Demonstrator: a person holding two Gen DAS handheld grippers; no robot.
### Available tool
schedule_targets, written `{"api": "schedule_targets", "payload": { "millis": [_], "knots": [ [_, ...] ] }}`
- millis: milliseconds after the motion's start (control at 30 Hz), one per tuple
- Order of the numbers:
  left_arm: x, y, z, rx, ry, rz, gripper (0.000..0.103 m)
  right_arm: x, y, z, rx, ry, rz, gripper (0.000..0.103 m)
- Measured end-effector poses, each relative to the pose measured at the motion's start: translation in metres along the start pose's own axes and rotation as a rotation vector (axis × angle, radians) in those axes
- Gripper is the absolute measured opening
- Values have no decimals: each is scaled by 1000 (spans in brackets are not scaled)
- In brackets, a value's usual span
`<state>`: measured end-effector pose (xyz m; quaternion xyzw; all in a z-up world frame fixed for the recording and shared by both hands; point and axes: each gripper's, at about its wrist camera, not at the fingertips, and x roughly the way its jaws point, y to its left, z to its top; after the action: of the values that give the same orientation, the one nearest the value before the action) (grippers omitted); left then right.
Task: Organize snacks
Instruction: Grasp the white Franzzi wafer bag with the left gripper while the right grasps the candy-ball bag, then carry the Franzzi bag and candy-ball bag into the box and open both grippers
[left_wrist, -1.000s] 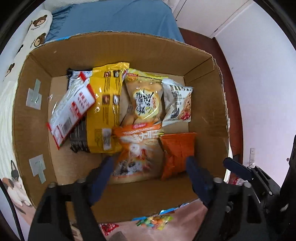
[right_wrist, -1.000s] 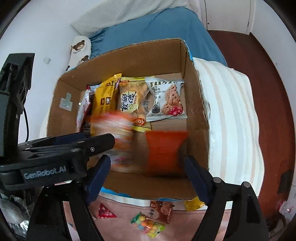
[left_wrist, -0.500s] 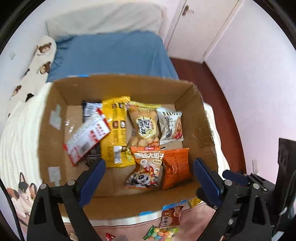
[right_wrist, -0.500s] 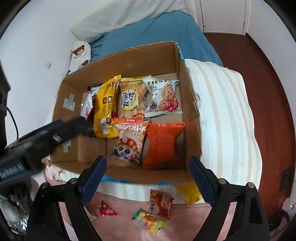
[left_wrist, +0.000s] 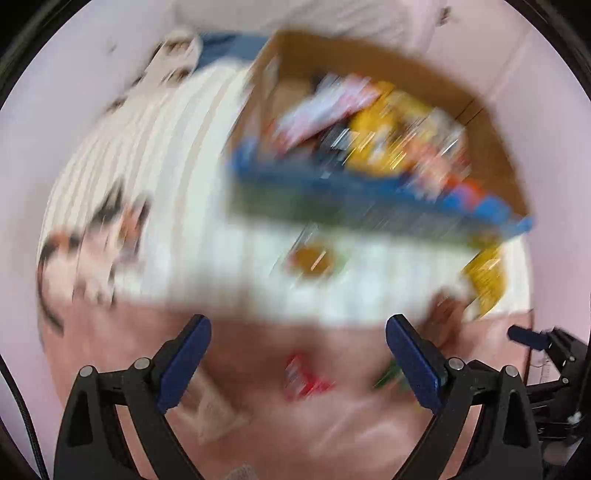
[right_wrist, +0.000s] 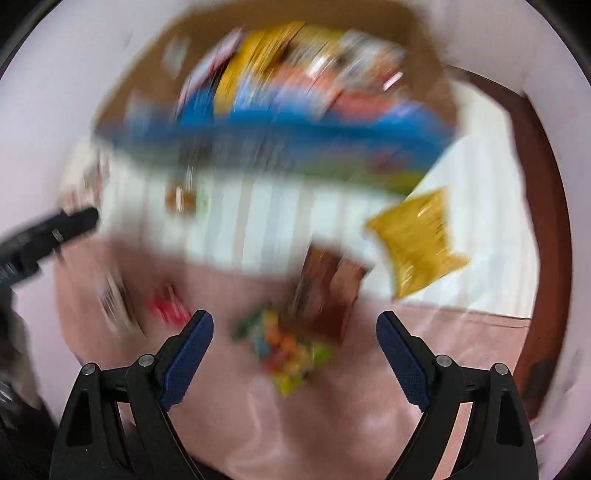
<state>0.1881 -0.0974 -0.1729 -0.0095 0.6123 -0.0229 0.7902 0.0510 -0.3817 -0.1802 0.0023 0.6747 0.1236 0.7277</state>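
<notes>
Both views are smeared by motion. The cardboard box (left_wrist: 491, 147) holds several snack packets and lies up and away from both grippers. My left gripper (left_wrist: 297, 332) is open and empty over the pink cloth, with a small red packet (left_wrist: 303, 376) just below the gap between its fingers. My right gripper (right_wrist: 294, 325) is open and empty too, and a colourful candy bag (right_wrist: 284, 350) lies between its fingers on the cloth. A brown packet (right_wrist: 325, 291) sits just beyond that bag. A yellow packet (right_wrist: 417, 240) lies further right.
A white striped blanket (left_wrist: 184, 166) lies between the box and the pink cloth (right_wrist: 332, 424). A small orange packet (left_wrist: 314, 258) rests on the stripes. The right gripper's tip (left_wrist: 532, 338) shows at the right edge, the left one's (right_wrist: 55, 229) at the left edge. Dark wooden floor (right_wrist: 535, 258) lies right.
Both grippers opened wider and left the panda bag and the orange packet in the box. They then drew back from the box to above the loose snacks on the pink cloth.
</notes>
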Motion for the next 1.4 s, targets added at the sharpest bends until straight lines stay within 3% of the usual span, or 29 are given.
{"api": "schedule_targets", "payload": {
  "millis": [167, 267, 300, 333, 433, 533, 733, 867, 933, 1000, 1133, 1400],
  "knots": [
    [36, 52, -55, -133, 139, 42, 97, 82, 38, -25, -185, 168, -117, 91],
    [49, 90, -81, -269, 205, 25, 97, 112, 47, -31, -215, 214, -187, 82],
    [52, 104, -90, -317, 220, 29, 97, 115, 49, -31, -212, 211, -194, 71],
    [53, 113, -95, -347, 224, 29, 97, 117, 50, -31, -195, 206, -186, 61],
    [63, 140, -109, -441, 255, 11, 97, 121, 52, -29, -97, 218, -115, 55],
    [74, 160, -116, -538, 275, -42, 97, 124, 54, -26, 16, 243, 5, 54],
    [108, 183, -108, -681, 316, -165, 97, 133, 53, -21, 102, 264, 58, 66],
    [126, 174, -89, -615, 312, -168, 97, 135, 49, -17, 120, 264, 56, 66],
    [129, 163, -81, -558, 297, -158, 97, 134, 47, -16, 115, 254, 45, 61],
    [130, 151, -74, -505, 272, -142, 88, 146, 59, -16, 111, 242, 27, 56],
    [134, 120, -64, -370, 272, -114, 59, 143, 51, -28, 158, 231, 54, 53],
    [142, 63, -76, -127, 322, -37, 61, 141, 28, -44, 230, 262, 96, 54]
  ]
}}
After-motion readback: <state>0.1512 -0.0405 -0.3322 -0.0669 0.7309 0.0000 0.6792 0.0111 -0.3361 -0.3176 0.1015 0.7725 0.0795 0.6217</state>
